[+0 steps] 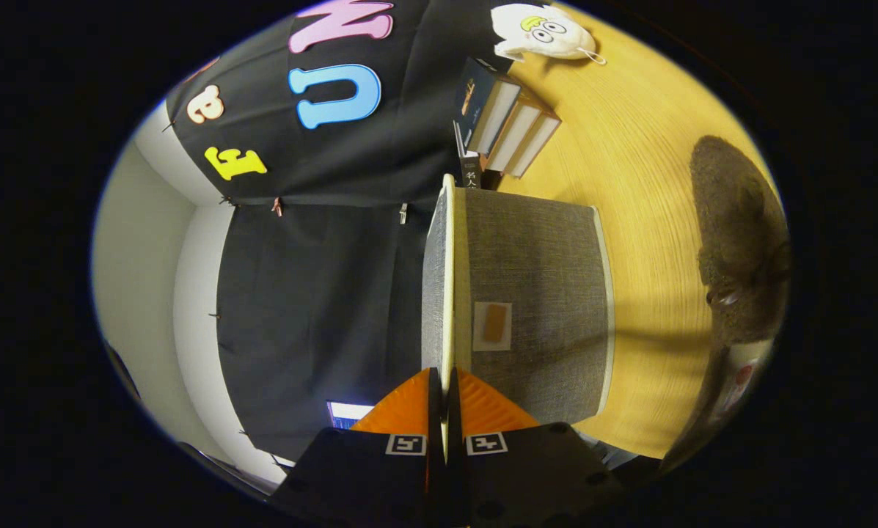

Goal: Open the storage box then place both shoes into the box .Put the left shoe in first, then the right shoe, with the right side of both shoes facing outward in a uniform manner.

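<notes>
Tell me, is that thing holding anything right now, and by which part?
Yes: the fingers are closed on the thin pale edge of the grey box's lid, near its end.

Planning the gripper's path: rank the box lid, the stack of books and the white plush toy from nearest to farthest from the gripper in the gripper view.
1. Box lid: its edge pinched between the fingers of the gripper.
2. Stack of books: beyond the storage box, by the cloth wall.
3. White plush toy: past the books, on the wooden table.
</notes>
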A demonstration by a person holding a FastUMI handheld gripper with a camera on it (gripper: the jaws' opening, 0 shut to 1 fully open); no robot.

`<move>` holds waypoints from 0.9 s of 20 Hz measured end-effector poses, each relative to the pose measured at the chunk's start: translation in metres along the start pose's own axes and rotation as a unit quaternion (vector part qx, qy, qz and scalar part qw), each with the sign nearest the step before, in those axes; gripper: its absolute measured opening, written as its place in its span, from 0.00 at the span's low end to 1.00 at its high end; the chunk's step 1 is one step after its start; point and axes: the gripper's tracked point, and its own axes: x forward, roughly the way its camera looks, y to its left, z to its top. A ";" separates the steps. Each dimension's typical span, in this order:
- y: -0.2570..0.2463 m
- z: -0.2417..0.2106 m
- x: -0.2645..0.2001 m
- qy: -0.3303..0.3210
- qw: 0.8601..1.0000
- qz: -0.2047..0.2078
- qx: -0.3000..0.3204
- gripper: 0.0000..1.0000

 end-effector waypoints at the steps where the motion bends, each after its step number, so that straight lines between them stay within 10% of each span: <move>1: 0.009 0.002 -0.001 -0.007 1.000 0.000 -0.008 0.05; 18: 0.176 -0.041 0.114 0.017 0.991 0.025 -0.133 0.06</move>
